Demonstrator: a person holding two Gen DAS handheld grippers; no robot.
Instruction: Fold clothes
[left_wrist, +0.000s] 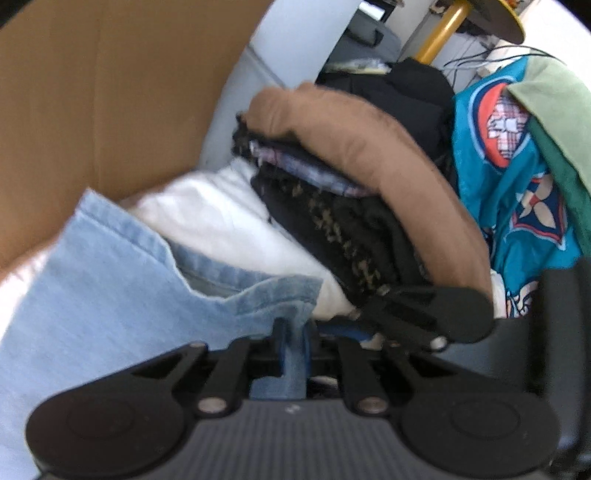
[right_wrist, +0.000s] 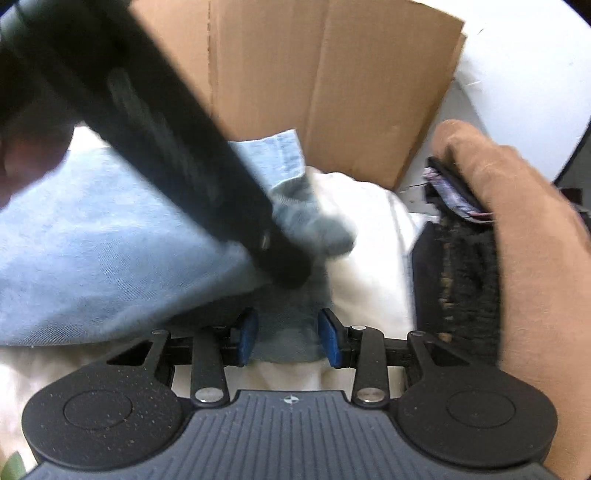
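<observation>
A light blue denim garment (left_wrist: 92, 266) lies over a white cloth (left_wrist: 221, 221). My left gripper (left_wrist: 293, 343) is shut on a corner of the denim. The denim shows in the right wrist view (right_wrist: 92, 236) too, where the left gripper's black body (right_wrist: 177, 147) crosses it diagonally. My right gripper (right_wrist: 288, 338) is open, its blue pads (right_wrist: 248, 338) on either side of a denim fold (right_wrist: 288, 321), apart from it. A stack of folded clothes topped by a brown garment (left_wrist: 362, 147) stands to the right, also in the right wrist view (right_wrist: 524, 229).
A cardboard box wall (left_wrist: 103, 103) stands behind the denim, also in the right wrist view (right_wrist: 332, 81). A teal patterned garment (left_wrist: 517, 177) and a green one (left_wrist: 557, 107) hang at the right. A yellow pole (left_wrist: 439, 33) stands far back.
</observation>
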